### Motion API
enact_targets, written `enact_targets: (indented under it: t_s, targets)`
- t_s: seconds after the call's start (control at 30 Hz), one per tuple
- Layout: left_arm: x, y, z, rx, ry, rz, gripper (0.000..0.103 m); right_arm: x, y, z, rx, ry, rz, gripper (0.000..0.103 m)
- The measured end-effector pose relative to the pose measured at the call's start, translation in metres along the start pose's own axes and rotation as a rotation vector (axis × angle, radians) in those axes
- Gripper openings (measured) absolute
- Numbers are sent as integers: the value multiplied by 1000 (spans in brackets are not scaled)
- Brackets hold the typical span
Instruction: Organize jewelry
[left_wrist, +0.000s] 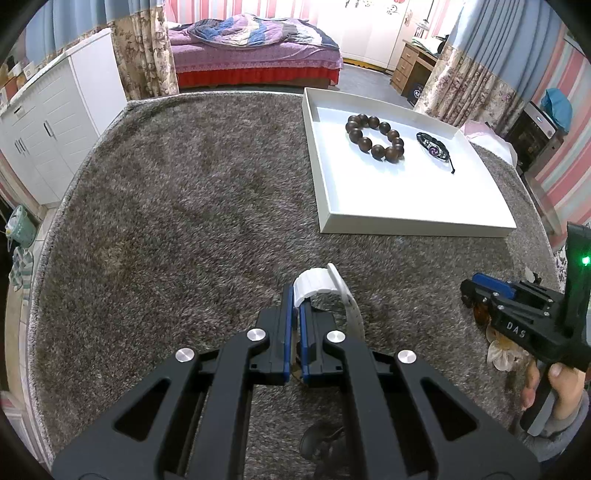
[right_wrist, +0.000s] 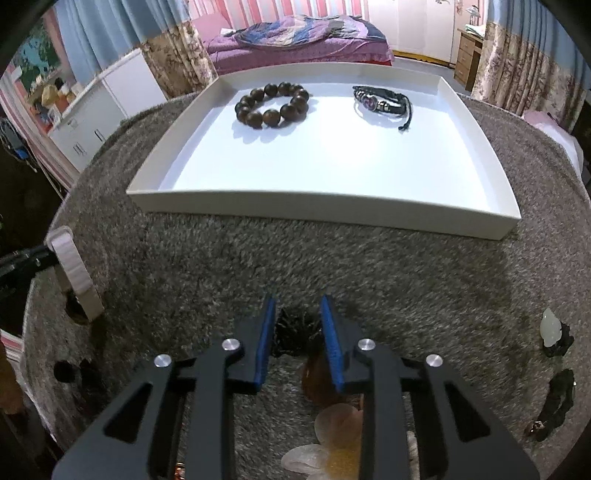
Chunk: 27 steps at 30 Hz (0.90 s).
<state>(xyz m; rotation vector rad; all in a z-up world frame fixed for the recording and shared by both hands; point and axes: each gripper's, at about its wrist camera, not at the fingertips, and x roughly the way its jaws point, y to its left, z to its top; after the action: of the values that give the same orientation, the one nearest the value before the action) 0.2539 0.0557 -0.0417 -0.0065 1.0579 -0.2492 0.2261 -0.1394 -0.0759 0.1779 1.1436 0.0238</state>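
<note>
My left hand-held gripper (left_wrist: 295, 306) is clamped on a white band (left_wrist: 317, 286), a watch strap or bracelet, pinched at one side of its loop so that the rest arches up and off to the right of my fingertips above the grey carpet (left_wrist: 184, 221). My right hand-held gripper (right_wrist: 297, 314) has its jaws parted a little, pads clear, tilted steeply down over a dark beaded piece (right_wrist: 291, 334) lying on the carpet between the blue pads; I think it is a black bracelet, though the fingers and the blur hide most of it. An amber piece (right_wrist: 314, 373) and a pale flower-shaped piece (right_wrist: 328, 439) lie under that gripper, nearer to me.

The white tray (left_wrist: 325, 206) sits ahead and to the right of my left gripper, straight ahead of my right one, well apart from both. A wooden bead bracelet (left_wrist: 375, 138) and a black cord bracelet (left_wrist: 436, 147) already lie side by side at its far end, so the near part of the tray is bare. The band's carry therefore runs forward and rightward, its loop standing roughly along my fingers. My right hand is nearer the tray, but it holds nothing yet.
</note>
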Motion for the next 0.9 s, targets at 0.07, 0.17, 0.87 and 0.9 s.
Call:
enact_targets:
  t_s: [0.07, 0.17, 0.87, 0.9]
  targets:
    - [0, -1, -1, 2, 1, -1, 1, -1, -1, 1, 5, -5, 2, 22]
    - [-2, -2, 0, 5, -1, -1, 1, -7, -4, 2, 19, -28, 18, 11]
    - [-28, -35, 34, 38, -61, -30, 1, -85, -27, 38, 85, -228, 69, 10]
    - [-29, -39, 41, 43, -67, -29, 1, -86, -28, 45, 86, -232, 63, 10]
